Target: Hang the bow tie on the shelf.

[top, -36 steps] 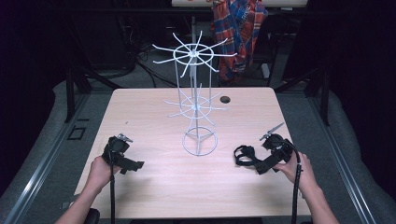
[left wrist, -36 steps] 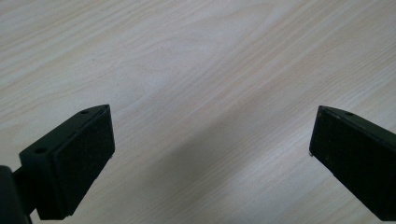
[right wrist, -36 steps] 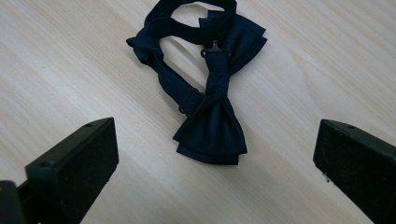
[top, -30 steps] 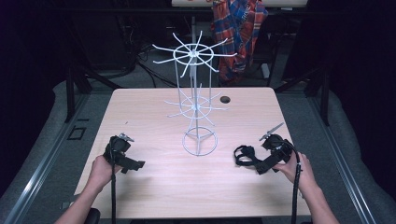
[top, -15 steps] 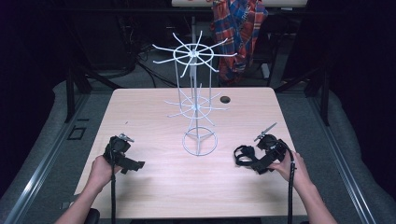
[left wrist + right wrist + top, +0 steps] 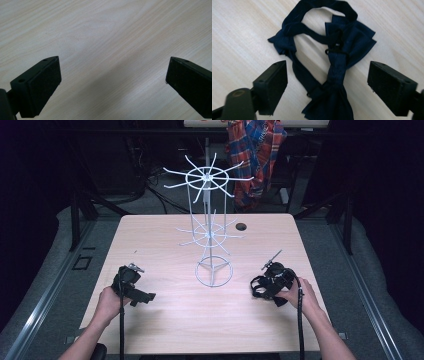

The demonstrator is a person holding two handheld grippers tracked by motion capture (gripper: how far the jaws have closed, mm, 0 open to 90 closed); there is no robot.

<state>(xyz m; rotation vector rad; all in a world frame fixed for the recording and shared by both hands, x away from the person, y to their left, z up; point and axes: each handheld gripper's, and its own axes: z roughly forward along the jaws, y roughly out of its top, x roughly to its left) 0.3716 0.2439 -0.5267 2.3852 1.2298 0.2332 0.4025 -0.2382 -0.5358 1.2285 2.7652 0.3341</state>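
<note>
Bow tie (image 6: 332, 65), navy with a strap loop, lies on the table (image 6: 242, 30) between the right gripper's (image 6: 327, 82) jaws, which have just been closing but stand apart, untouching. From above, the right gripper (image 6: 262, 287) covers it beside the wire rack (image 6: 210, 230). Left gripper (image 6: 112, 75) gapes over bare wood.

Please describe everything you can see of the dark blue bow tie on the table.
The bow tie is dark navy fabric with a soft, slightly shiny look. It lies flat and crumpled on the light wooden table, its pleated wings bunched around a knot, a thin strap looping above with a small dark clasp. It sits between the open jaws of the right gripper, whose jaws have just been closing; the pads do not press it yet.
</note>
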